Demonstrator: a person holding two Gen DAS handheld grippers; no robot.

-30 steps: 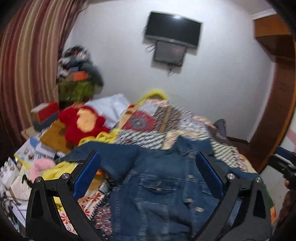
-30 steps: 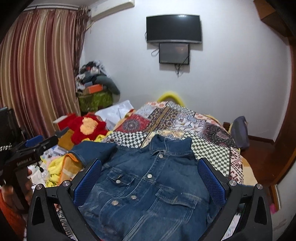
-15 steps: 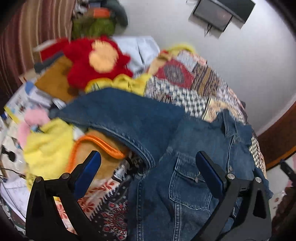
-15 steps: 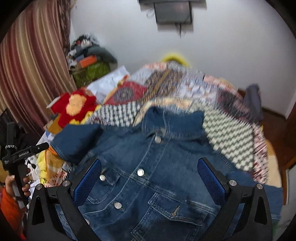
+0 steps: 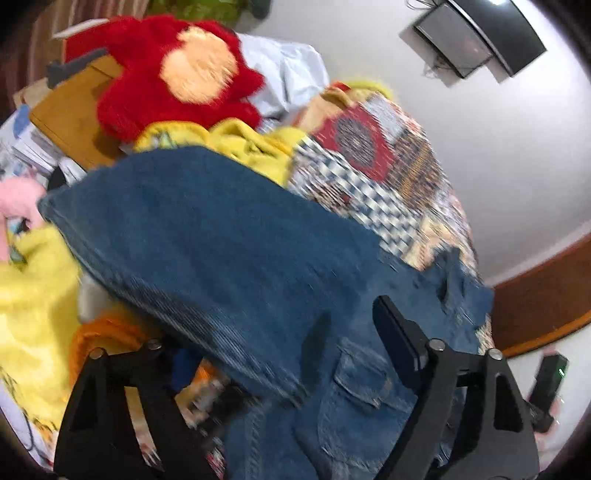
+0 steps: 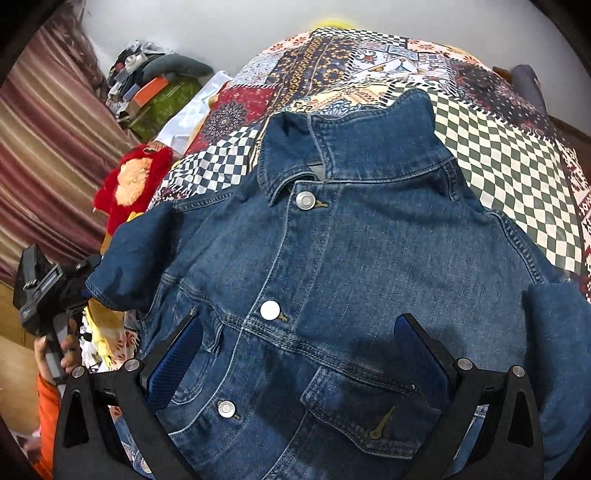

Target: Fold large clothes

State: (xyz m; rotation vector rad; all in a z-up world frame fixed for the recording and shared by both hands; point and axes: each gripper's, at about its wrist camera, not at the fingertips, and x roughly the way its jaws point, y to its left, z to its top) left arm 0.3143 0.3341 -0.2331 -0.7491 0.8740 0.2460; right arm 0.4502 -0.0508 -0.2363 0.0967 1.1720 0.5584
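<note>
A blue denim jacket point(image 6: 351, 266) lies front-up on the patchwork bedspread point(image 6: 509, 155), collar toward the wall, buttons closed. My right gripper point(image 6: 295, 354) is open just above the chest, over the pocket area, holding nothing. My left gripper point(image 5: 280, 354) is open and low at the jacket's left sleeve point(image 5: 207, 240); the sleeve lies across the gap, its cuff toward the left. The left finger is hidden under the sleeve fabric. The left gripper also shows at the left edge of the right wrist view point(image 6: 48, 291).
A red plush toy point(image 5: 173, 74), yellow clothes point(image 5: 33, 295) and an orange item point(image 5: 107, 332) lie beside the sleeve at the bed's left side. A striped curtain point(image 6: 48, 155) and a pile of things point(image 6: 155, 85) stand left. A wall TV point(image 5: 491, 33) is behind.
Both grippers have dropped and moved in toward the jacket. The left one has gone to the left sleeve, which now fills its view; the right one is now close above the chest.
</note>
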